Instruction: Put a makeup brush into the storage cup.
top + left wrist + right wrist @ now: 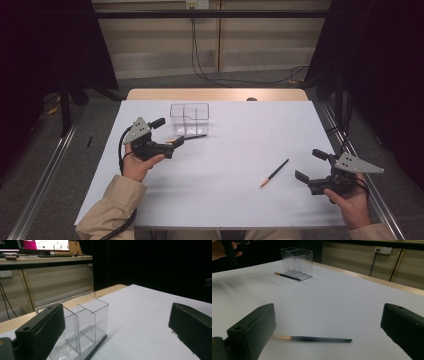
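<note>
A clear two-compartment holder (189, 119) (86, 320) (297, 262) stands on the white table (235, 145). A dark brush with an orange end (189, 137) (287, 276) lies along the holder's near base. My left gripper (168, 132) (117, 336) is open just left of that brush, with the holder close ahead of its jaws. A second dark brush (274, 173) (312, 339) lies at the right. My right gripper (310, 165) (329, 330) is open a little to its right, and in the right gripper view the brush lies across the gap between the jaws.
The table's wooden back edge (215, 94) runs behind the holder. Cables (200, 70) hang down the wall onto the floor beyond. Metal rails (45, 175) flank the table. Dark curtains (380, 75) close both sides. A desk with monitors (45, 245) stands farther back.
</note>
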